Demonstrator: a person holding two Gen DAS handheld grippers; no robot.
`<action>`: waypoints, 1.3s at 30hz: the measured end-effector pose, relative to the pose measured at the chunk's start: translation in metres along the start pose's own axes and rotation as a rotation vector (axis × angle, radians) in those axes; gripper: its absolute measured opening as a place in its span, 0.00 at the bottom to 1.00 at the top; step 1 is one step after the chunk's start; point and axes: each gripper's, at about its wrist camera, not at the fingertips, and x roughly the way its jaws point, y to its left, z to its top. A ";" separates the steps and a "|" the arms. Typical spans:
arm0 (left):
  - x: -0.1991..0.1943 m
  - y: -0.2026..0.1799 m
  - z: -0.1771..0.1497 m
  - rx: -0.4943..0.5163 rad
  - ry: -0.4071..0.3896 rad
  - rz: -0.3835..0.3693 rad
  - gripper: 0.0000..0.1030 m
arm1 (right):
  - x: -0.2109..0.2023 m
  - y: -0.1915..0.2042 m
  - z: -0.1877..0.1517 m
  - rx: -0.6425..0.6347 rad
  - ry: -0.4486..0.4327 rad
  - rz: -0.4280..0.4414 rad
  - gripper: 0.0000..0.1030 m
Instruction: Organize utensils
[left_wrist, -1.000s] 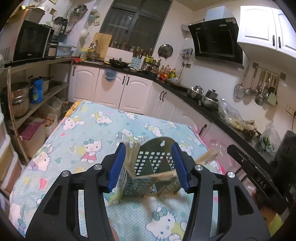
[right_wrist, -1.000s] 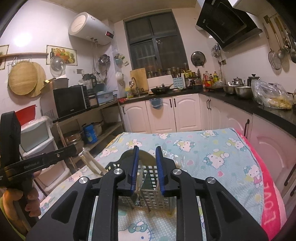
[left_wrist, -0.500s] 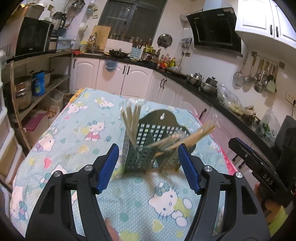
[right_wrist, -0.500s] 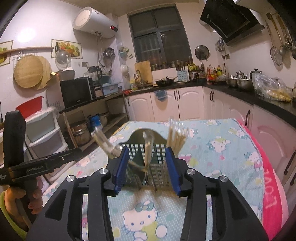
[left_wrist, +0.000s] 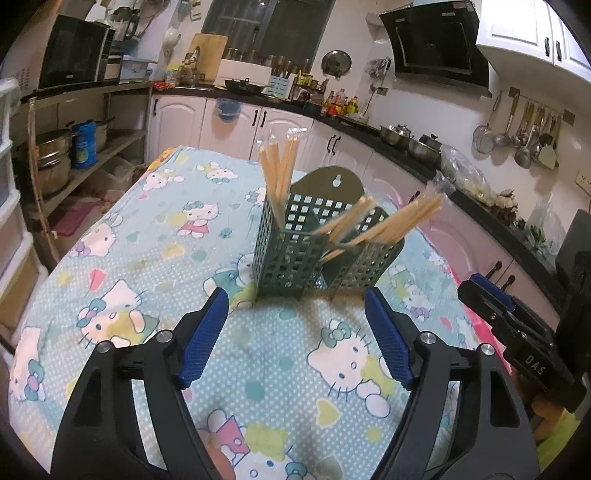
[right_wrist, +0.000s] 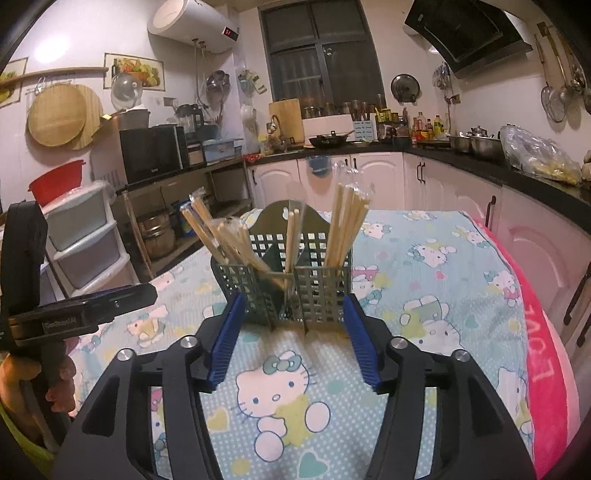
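Chopsticks (left_wrist: 279, 173) fill the green holder (left_wrist: 295, 254); both tools (left_wrist: 295, 302) (right_wrist: 293, 308) gape empty, the right view alone showing a middle pair.

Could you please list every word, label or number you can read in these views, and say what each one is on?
"DAS": right tongs' body.
"LOVE", seen sideways: pink cloth.
Red digits on the water heater: too small to read.
Label on the left tongs' body: blurred.
Brand on the microwave: too small.
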 end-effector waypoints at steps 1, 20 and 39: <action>0.000 0.001 -0.002 -0.003 0.003 -0.001 0.67 | 0.000 0.000 -0.001 -0.002 -0.001 -0.003 0.56; 0.011 0.003 -0.036 0.007 -0.035 0.038 0.89 | 0.009 -0.011 -0.040 -0.013 0.011 -0.077 0.79; 0.023 0.002 -0.047 0.065 -0.205 0.134 0.89 | 0.007 -0.016 -0.053 -0.053 -0.140 -0.223 0.93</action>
